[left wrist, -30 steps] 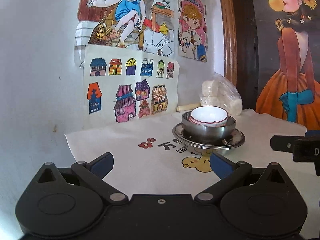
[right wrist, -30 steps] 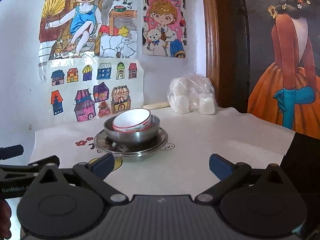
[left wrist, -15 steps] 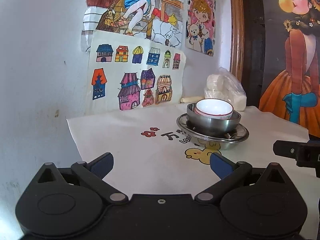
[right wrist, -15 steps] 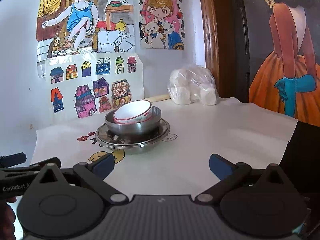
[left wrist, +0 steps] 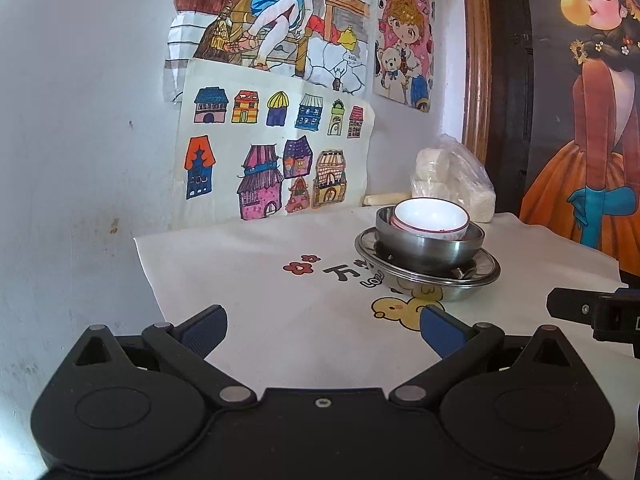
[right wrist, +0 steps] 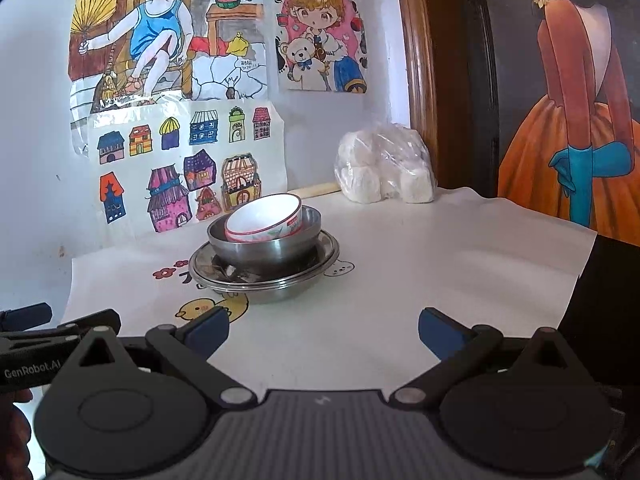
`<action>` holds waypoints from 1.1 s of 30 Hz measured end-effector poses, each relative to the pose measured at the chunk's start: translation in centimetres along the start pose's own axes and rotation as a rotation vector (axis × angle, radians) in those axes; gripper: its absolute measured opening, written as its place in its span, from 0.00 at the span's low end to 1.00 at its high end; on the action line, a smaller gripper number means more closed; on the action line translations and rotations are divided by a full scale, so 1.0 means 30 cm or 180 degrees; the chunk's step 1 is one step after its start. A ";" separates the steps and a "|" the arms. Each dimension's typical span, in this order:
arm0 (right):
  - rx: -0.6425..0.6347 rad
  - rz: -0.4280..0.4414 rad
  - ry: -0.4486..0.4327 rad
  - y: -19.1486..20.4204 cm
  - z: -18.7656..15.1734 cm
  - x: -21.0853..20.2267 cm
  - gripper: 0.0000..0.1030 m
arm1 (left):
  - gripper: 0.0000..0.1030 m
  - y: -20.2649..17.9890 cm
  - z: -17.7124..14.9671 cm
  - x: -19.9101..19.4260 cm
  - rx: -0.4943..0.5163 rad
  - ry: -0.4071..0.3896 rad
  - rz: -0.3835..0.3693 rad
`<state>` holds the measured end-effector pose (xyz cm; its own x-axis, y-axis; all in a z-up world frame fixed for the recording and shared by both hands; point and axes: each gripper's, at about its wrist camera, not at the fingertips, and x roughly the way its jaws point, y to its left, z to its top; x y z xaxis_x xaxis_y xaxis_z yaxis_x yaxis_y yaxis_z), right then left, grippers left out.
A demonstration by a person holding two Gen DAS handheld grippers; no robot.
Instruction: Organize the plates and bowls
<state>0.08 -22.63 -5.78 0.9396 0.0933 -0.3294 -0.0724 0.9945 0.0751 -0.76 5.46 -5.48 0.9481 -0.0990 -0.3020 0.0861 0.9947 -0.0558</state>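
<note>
Presently we find the stack complete: the white bowl [right wrist: 264, 216] sits tilted inside the steel bowl [right wrist: 266, 246], which stands on the steel plates [right wrist: 316, 264] on the paper-covered surface [right wrist: 440, 248]. Since a second ago both views show the stack smaller and farther off, so we record that both claws have drawn back. The left claw [left wrist: 322, 328] and the right claw [right wrist: 323, 328] stand spread and empty, well apart from the dishes. We judge the nesting finished; only the leaning white bowl might warrant correction.
</note>
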 end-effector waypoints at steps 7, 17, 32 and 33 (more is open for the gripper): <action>0.0007 -0.0001 0.0011 -0.001 -0.004 0.002 1.00 | 0.99 -0.003 -0.001 0.001 0.0011 0.0005 -0.0005; 0.0024 0.0000 0.0038 -0.002 -0.009 0.006 1.00 | 0.99 -0.004 -0.004 0.005 0.0004 0.0021 0.0000; 0.0010 0.0009 0.0072 0.005 -0.013 0.010 1.00 | 0.99 -0.004 -0.006 0.007 -0.0008 0.0028 0.0001; 0.0009 0.0011 0.0073 0.004 -0.013 0.010 1.00 | 0.99 -0.004 -0.006 0.007 -0.0006 0.0028 0.0000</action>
<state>0.20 -22.46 -6.24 0.9314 0.0978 -0.3507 -0.0747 0.9941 0.0789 -0.62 5.32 -5.71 0.9454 -0.0993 -0.3104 0.0855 0.9947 -0.0577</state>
